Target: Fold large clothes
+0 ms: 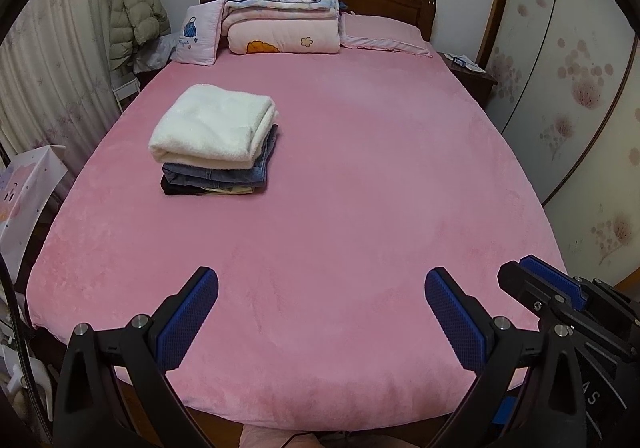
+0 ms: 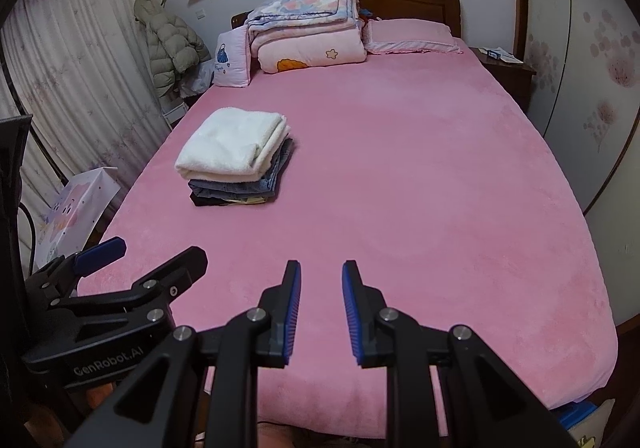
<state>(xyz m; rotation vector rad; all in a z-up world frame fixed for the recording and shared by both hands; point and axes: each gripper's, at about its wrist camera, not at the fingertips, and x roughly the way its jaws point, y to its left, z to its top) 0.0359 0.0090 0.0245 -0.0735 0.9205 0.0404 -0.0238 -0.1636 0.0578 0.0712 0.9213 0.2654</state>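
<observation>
A stack of folded clothes (image 1: 216, 142) lies on the left part of the pink bed (image 1: 360, 176): a white fleece piece on top, blue denim under it, a dark and a yellowish piece at the bottom. It also shows in the right wrist view (image 2: 236, 160). My left gripper (image 1: 320, 284) is wide open and empty above the bed's foot. My right gripper (image 2: 320, 272) is open with a narrow gap and empty, also above the foot end. Each gripper shows in the other's view, the right one (image 1: 540, 280) and the left one (image 2: 152, 252).
Folded quilts (image 1: 280, 8) and pillows (image 1: 384, 34) lie at the headboard. A puffer jacket (image 1: 132, 20) hangs at the left by the curtain. A nightstand (image 1: 468, 72) and wardrobe doors (image 1: 568, 88) stand right. A paper bag (image 1: 28, 184) stands left of the bed.
</observation>
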